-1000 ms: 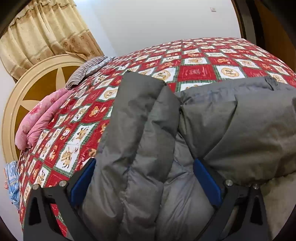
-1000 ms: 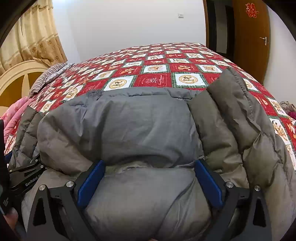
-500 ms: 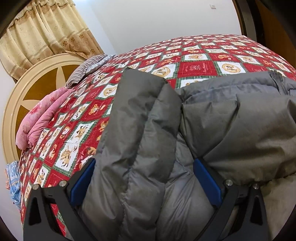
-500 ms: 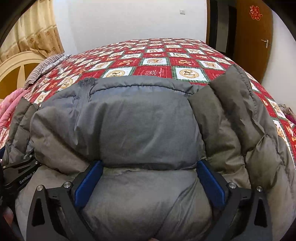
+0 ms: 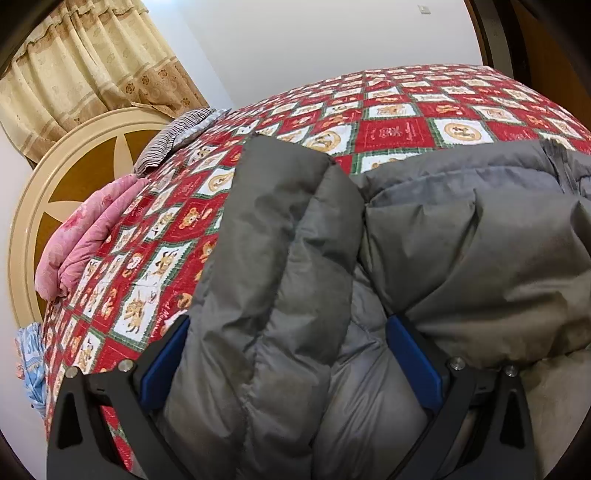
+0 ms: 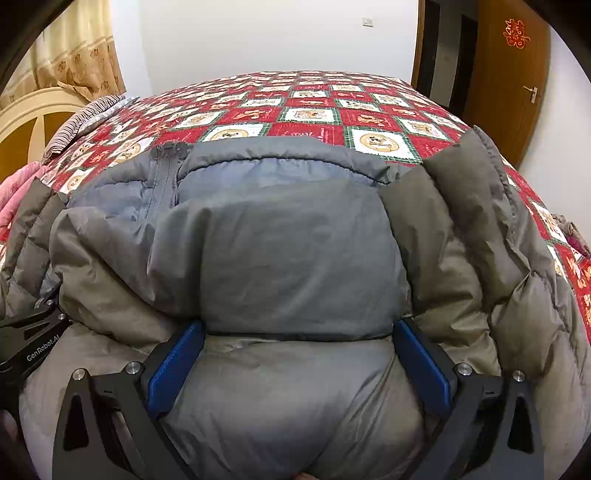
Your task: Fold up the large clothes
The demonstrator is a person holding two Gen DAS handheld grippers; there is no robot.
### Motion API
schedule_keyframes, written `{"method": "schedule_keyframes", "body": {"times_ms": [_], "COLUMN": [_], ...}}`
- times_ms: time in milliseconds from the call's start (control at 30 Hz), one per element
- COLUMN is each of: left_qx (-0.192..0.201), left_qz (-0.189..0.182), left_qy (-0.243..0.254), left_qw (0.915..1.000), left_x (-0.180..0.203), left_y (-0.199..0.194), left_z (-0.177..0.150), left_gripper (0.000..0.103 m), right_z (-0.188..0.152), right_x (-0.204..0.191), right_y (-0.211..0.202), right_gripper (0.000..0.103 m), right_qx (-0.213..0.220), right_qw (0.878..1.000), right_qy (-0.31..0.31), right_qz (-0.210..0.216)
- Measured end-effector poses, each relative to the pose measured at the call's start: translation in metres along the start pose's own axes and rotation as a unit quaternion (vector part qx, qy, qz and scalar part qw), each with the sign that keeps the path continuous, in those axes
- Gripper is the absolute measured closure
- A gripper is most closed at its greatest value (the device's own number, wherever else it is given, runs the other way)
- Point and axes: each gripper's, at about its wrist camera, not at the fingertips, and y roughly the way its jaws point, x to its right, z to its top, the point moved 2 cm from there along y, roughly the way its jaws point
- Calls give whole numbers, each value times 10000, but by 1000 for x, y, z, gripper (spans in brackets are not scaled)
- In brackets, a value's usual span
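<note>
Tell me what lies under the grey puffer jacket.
The grey puffer jacket lies on a red patchwork bedspread, which shows beyond it and to both sides. Whatever sits directly beneath the jacket's bulk is covered and cannot be seen.

I see a bed under a red patchwork quilt (image 5: 391,129) printed with bears. A pink folded blanket (image 5: 85,236) and a striped pillow (image 5: 173,136) lie by the round cream headboard (image 5: 44,192). Beige curtains (image 5: 85,66) hang behind; a brown door (image 6: 513,74) stands at right.

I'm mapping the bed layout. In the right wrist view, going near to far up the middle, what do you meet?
Grey puffy down jacket → red patchwork cartoon-print bedspread → plain white wall.
</note>
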Motion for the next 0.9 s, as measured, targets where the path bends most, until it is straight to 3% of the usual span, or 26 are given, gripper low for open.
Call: {"method": "schedule_keyframes", "body": {"times_ms": [100,200,300,367,433,567,900], "left_qx": [46,423,581,346,167,363,221], "left_qz": [-320,-768,-585,-392,-409,-314,-73], "left_qy": [-382,-656,-457,-363,-427,-524,-311], "left_qw": [9987,9940,9955,9980,9981,9975,9992], "left_x": [-24,-46,-43,-37,-34,-30,-16], "left_y": [-28,-65,-74,-59,-45,-41,-37], "left_z": [0,-10,-26,-36,-41,-47,-46], "left_gripper": [0,0,0,0,0,0,0], "right_z": [2,-3,-17,-26,-38,-52,-51], "right_x": [-1,-6,-21,-32,-42,-47,-53], "right_y": [-8,-49,-83,-88,-81,-71,-47], "right_gripper": [1,1,1,1,1,1,1], "right_qx": [-65,450,803,799,624,707,326], "right_qw": [10000,9986,9960,9960,9973,9965,9979], "right_qy": [-38,165,73,-80,-252,-426,-563], "right_qz": [-37,213,380,391,311,162,-40]}}
